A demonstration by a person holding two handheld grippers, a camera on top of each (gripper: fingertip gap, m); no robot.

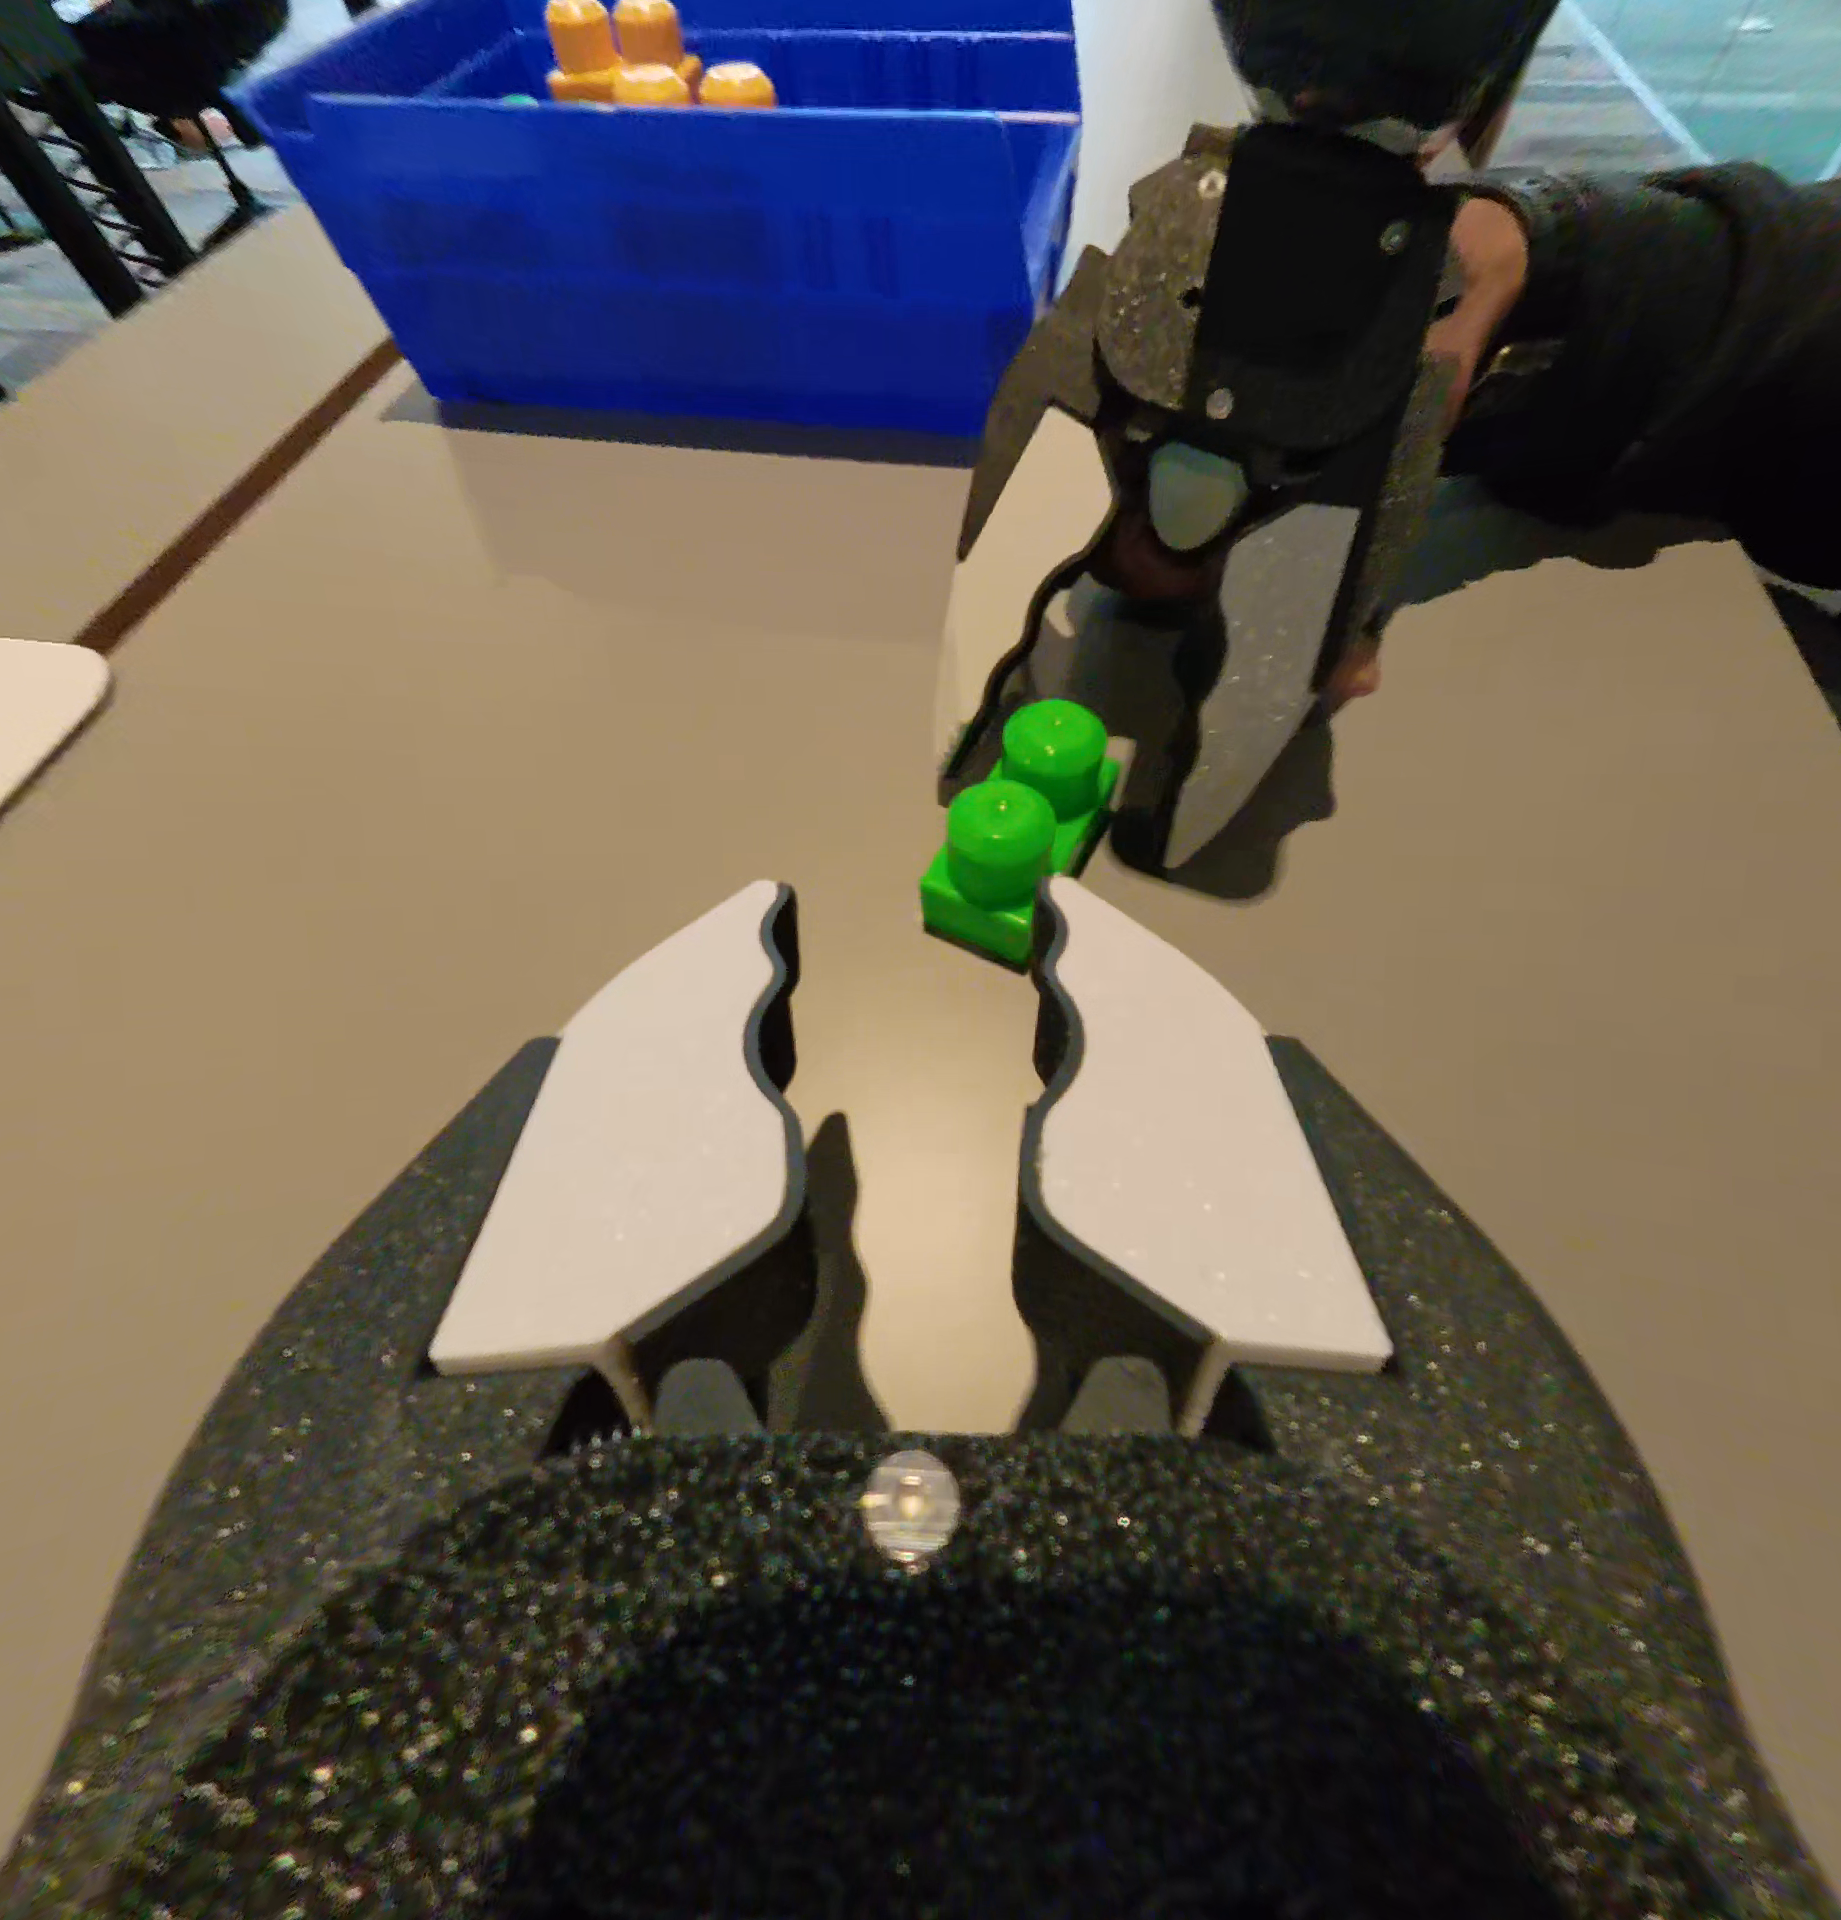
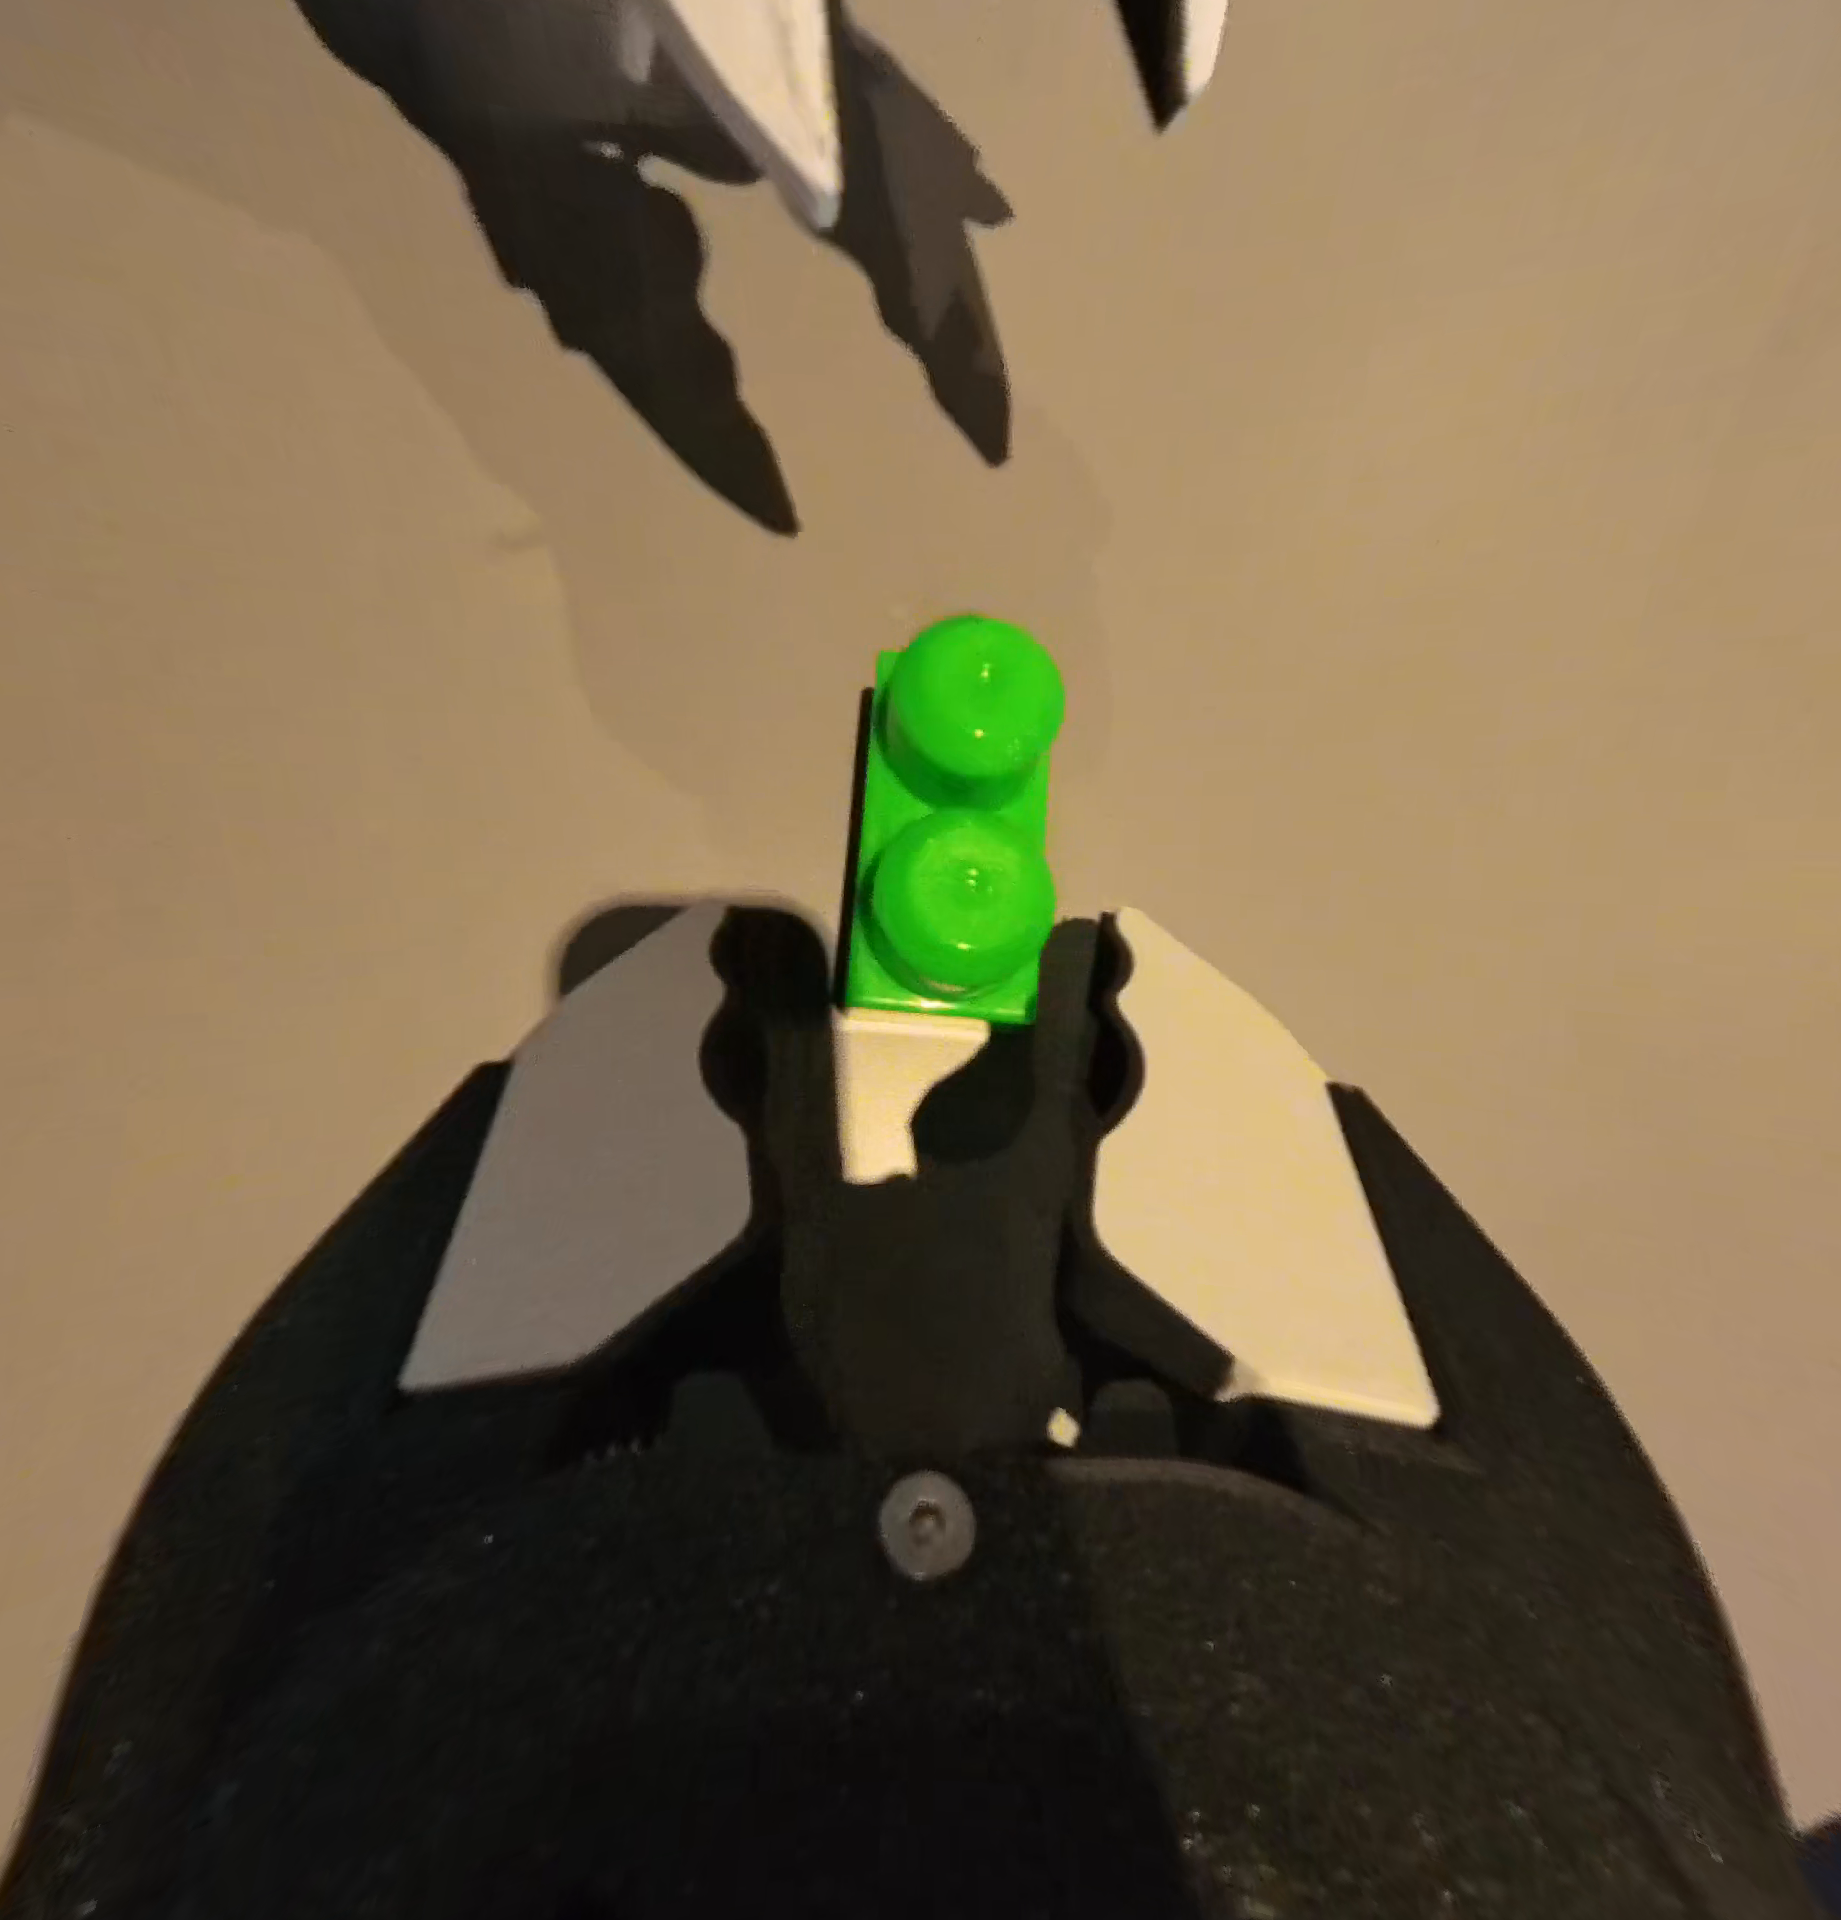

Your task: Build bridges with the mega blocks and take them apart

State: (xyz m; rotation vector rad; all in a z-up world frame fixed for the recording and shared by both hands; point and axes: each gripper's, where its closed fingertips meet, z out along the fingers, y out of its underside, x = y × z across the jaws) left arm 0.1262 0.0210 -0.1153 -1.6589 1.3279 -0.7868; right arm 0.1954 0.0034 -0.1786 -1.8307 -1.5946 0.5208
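One bright green two-stud plastic block (image 1: 1020, 831) on the tan desk (image 1: 480, 831), both grippers spread, gripping nothing.
Left gripper (image 1: 911, 914) has the block at its 1 o'clock; right gripper (image 2: 911, 966) straddles its near end. Looks like pickup/placement step. Next: close squarely on the base. Blue plastic bin (image 1: 687, 249) of orange blocks (image 1: 646, 57) at 12 o'clock.

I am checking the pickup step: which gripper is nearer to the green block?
Right. The right gripper has its open jaws around one end of the green block on the table. The left gripper is open just beside the other end.
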